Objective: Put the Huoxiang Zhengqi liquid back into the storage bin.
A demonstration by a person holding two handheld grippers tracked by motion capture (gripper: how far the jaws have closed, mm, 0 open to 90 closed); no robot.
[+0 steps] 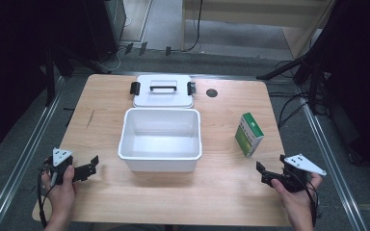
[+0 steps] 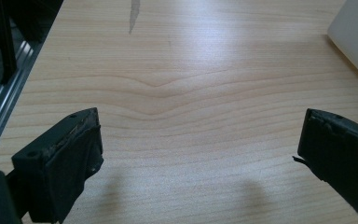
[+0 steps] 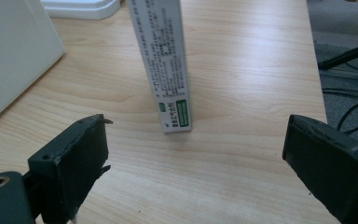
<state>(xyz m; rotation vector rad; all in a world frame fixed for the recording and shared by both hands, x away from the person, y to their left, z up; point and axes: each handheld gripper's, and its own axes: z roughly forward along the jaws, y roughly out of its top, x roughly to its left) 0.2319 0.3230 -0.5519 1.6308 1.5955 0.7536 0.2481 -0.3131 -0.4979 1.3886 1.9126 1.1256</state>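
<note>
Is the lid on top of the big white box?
No, the lid lies flat on the table behind the open white box.

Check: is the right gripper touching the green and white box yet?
Apart. The right gripper view shows bare table between the right gripper and the upright green and white box, with the jaws open and nothing between them.

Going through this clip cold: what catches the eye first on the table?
The open white bin sits mid-table, its interior bare, with its lid lying flat just behind it. To the right a small green-and-white box stands upright on the wood. The right gripper sits near it with jaws open and pointing toward it, while the left gripper rests open at the table's near left corner.
</note>
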